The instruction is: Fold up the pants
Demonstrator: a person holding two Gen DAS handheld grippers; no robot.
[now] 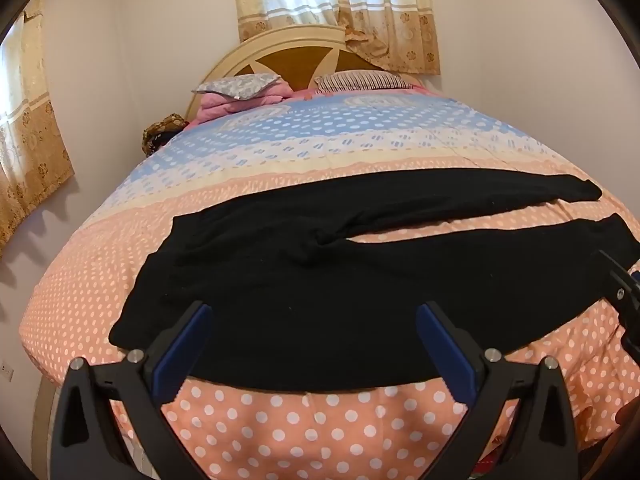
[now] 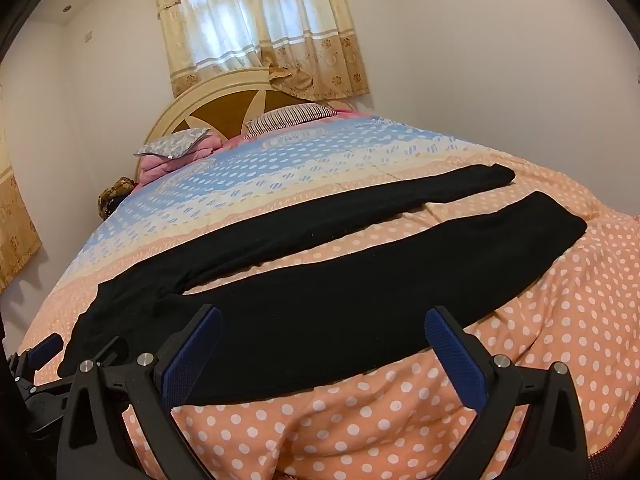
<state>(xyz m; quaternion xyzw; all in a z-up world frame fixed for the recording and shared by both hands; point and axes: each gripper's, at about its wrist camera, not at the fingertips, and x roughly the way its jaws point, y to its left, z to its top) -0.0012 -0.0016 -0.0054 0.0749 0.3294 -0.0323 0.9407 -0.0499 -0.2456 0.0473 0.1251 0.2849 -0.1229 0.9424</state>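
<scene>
Black pants point(image 1: 288, 280) lie spread flat across the near part of the bed point(image 1: 320, 420), waist to the left, both legs running to the right with a strip of bedspread between them. My left gripper point(image 1: 316, 316) hovers over the waist and seat area, jaws wide open, nothing between the blue pads point(image 1: 184, 344). In the right wrist view the pants point(image 2: 360, 280) stretch away to the right, and my right gripper point(image 2: 324, 320) stands open above the near leg's thigh part. The left gripper point(image 2: 44, 352) shows at that view's left edge.
The bed has a peach polka-dot and blue bedspread. Pillows point(image 1: 240, 84) and a pink blanket lie by the cream headboard point(image 1: 280, 48). Curtains point(image 1: 336, 8) hang behind. A wall stands close on the left. The bed's front edge point(image 2: 360, 440) drops off just below the grippers.
</scene>
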